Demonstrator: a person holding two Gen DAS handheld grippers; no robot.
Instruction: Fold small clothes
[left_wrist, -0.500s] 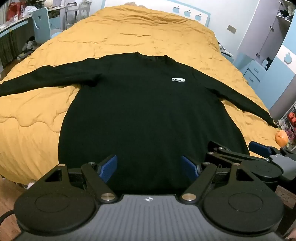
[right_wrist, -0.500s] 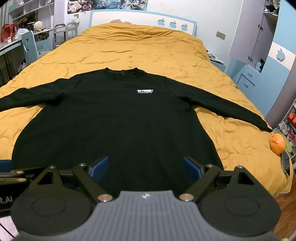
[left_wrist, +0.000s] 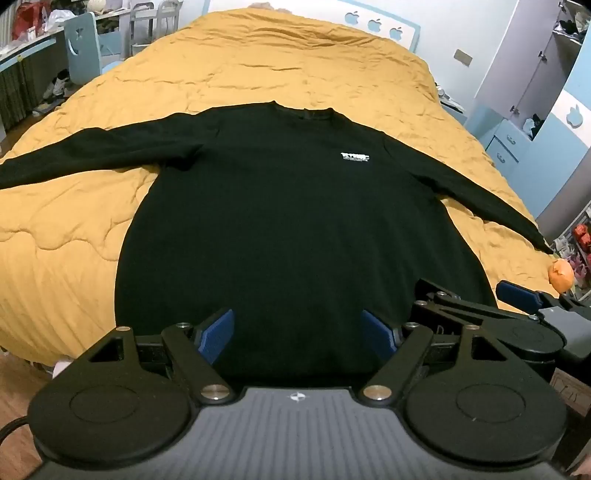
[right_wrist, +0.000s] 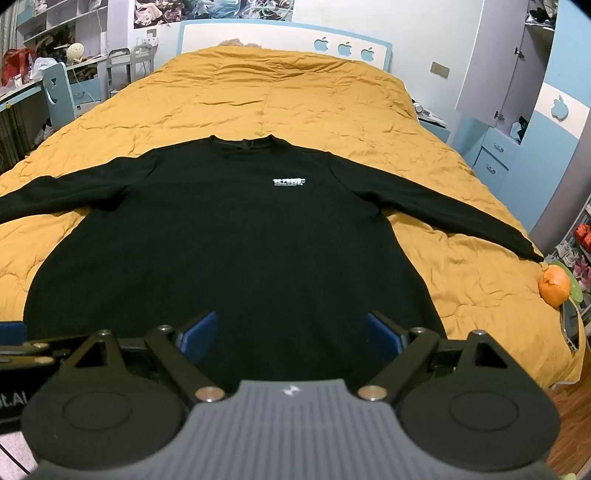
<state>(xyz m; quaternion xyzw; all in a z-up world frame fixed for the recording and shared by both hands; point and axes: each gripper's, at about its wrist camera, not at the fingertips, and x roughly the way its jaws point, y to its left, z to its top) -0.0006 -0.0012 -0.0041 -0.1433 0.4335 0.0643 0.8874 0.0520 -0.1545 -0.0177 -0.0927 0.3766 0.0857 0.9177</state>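
A black long-sleeved sweater (left_wrist: 295, 221) with a small white chest logo lies flat, front up, on the mustard quilt (left_wrist: 277, 62), both sleeves spread out; it also shows in the right wrist view (right_wrist: 236, 251). My left gripper (left_wrist: 299, 332) is open and empty, above the sweater's near hem, left of middle. My right gripper (right_wrist: 290, 334) is open and empty over the hem's right part. It also shows at the right of the left wrist view (left_wrist: 476, 295). The hem itself is hidden behind the gripper bodies.
The quilt (right_wrist: 280, 92) covers the whole bed. An orange toy (right_wrist: 554, 284) sits at the bed's right edge by the right cuff. Blue drawers and a wardrobe (right_wrist: 517, 92) stand to the right. A desk and chair (right_wrist: 55, 92) stand to the left.
Both grippers have drifted slightly. The sweater lies as before and both jaws stay open.
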